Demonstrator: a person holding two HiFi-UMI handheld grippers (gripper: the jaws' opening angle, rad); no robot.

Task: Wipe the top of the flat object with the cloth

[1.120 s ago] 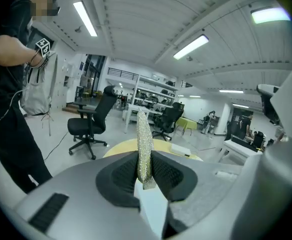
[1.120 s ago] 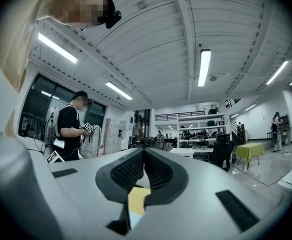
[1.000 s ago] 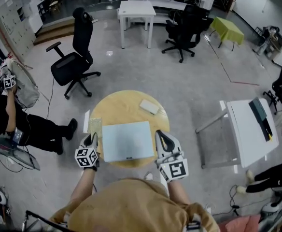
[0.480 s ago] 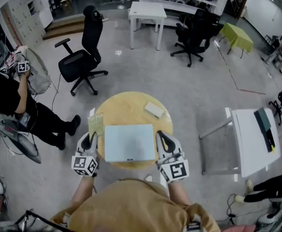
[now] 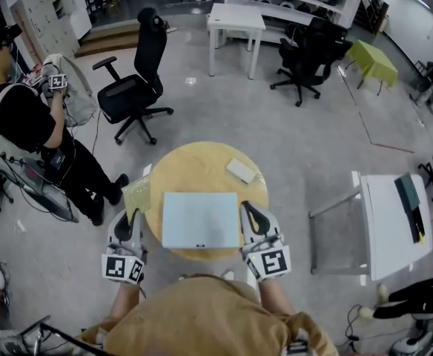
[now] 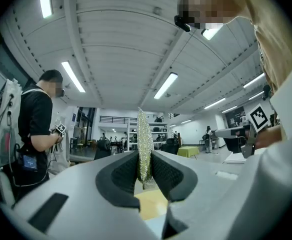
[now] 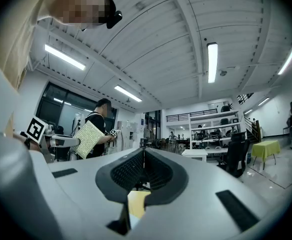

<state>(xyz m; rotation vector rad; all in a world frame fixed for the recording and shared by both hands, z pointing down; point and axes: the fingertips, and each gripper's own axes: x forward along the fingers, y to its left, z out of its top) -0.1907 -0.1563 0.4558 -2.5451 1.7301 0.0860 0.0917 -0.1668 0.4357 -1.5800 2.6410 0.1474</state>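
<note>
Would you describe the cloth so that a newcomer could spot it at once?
Find the round wooden table with a pale blue flat board on its near side. Just off the table's left edge, the left hand-held gripper pinches the cloth: a thin, yellow-green, speckled sheet, unlike the small pale block lying on the table.

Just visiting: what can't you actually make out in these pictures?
- Any dirt on the flat board: head view, too small.
- What the small pale object on the table is: head view, too small.
- Lower edge of the cloth: left gripper view, hidden between the pads of the left gripper.
- The small mark at the board's near edge: head view, too small to read.
</note>
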